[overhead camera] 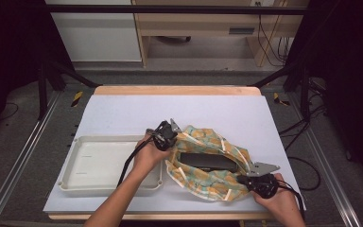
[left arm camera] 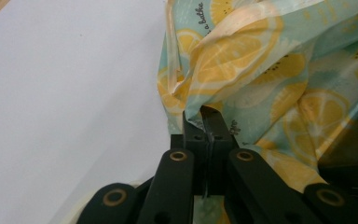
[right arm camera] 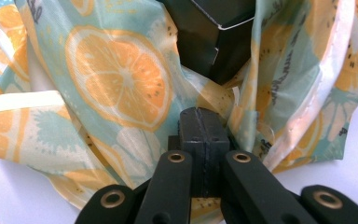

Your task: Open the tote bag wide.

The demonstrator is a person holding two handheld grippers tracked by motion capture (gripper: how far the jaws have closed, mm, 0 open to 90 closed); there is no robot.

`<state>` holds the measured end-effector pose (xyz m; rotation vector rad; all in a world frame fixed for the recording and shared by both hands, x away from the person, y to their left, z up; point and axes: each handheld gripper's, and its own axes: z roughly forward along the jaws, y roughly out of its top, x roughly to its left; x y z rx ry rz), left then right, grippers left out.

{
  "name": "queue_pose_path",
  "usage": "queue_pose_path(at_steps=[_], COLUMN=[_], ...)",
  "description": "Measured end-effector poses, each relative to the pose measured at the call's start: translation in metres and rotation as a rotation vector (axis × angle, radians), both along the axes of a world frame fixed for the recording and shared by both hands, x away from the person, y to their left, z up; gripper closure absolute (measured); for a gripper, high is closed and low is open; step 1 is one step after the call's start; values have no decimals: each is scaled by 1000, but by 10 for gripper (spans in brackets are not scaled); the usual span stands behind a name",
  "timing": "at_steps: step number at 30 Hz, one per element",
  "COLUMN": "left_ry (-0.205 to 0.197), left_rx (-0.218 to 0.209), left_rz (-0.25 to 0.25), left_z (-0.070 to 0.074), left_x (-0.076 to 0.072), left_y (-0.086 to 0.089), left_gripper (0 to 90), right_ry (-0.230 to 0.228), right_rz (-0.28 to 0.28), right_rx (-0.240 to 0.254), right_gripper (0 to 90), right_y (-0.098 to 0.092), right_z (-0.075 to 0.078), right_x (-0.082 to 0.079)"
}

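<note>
On the table (overhead camera: 123,111), toward its near right corner, lay a bag (overhead camera: 203,137) of thin cloth printed with lemon and orange slices, and inside its open mouth a flat black box (overhead camera: 208,161) was visible. The left gripper (overhead camera: 166,134) was at the far left edge of the bag; in the left gripper view its fingers (left arm camera: 200,126) were pressed together on a fold of the bag (left arm camera: 242,60), so the cloth was pinched between them. The right gripper (overhead camera: 254,178) was at the near right edge of the bag, close to the near edge of the table, and in the right gripper view its fingers (right arm camera: 204,128) were also closed tight on the bag (right arm camera: 116,79), with a corner of the black box (right arm camera: 214,32) just beyond them. Both sides of the opening were thus held, and the mouth was kept open around the box. A pale tray (overhead camera: 75,182) stood at the near left part of the table, just beside the bag, and nothing lay in it. I judge that the work was about in the middle: the bag was already gripped on two sides, but the box was still resting inside it. Whether the box should go fully in or come out to the tray, I cannot tell from these pictures.
</note>
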<state>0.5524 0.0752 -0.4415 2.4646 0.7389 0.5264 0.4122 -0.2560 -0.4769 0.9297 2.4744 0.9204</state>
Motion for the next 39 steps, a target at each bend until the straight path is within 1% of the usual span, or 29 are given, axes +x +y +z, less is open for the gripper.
queue_pose_path(at_steps=[4, 8, 11, 18, 19, 20, 21, 22, 23, 24, 25, 27, 28, 31, 33, 35, 37, 39], left_ry=[2, 1, 1, 0, 0, -14, -21, -11, -11, -13, -16, -36, -49, -82, -112, -124, -143, -159], left_rx=[-5, -6, -3, 6, -2, 7, 9, -3, -3, -33, -44, -48, -63, -72, -92, -124, -134, -154], left_rz=[13, 12, 19, 18, 21, 23, 13, 8, 8, 8, 11, 8, 4, -14, -23, -27, -40, -51], left_z=[-1, -1, -1, -2, -2, -1, 0, 1, 1, 4, 5, 10, 12, 20, 26, 33, 40, 48], left_x=[3, 4, 5, 6, 5, 3, 2, 0, 0, -2, -2, -4, -6, -13, -18, -22, -28, -34], left_y=[1, 2, 3, 3, 3, 2, 1, 1, 1, 2, 4, 6, 6, 8, 9, 11, 13, 14], left_gripper=[900, 900, 900, 900, 900, 899, 897, 890, 880, 870, 861, 840, 822, 759, 705, 654, 626, 619], right_ry=[0, 0, 0, -1, 0, 0, -3, -3, -3, -5, -5, -10, -13, -27, -42, -58, -66, -68], right_rz=[0, 1, 2, 0, -3, -6, -5, -9, -9, -6, -8, -9, -11, -8, -8, -8, -10, -7], right_rx=[0, 4, 5, 6, 7, 7, 4, 2, 2, 1, 2, -2, 0, 8, 15, 22, 27, 28], right_gripper=[900, 900, 900, 900, 900, 900, 900, 900, 900, 900, 900, 900, 900, 900, 900, 900, 900, 900], right_y=[0, -1, -1, -1, -1, -1, -1, 0, 0, 0, 0, 0, 0, 0, -1, 0, 1, 1], right_z=[0, 0, 0, 0, 0, 0, 0, 0, 0, 0, 0, 1, 2, 6, 11, 15, 19, 22], right_x=[0, 0, 0, -1, -1, -1, -1, -1, -1, -1, -2, -2, -3, -5, -6, -7, -7, -7])
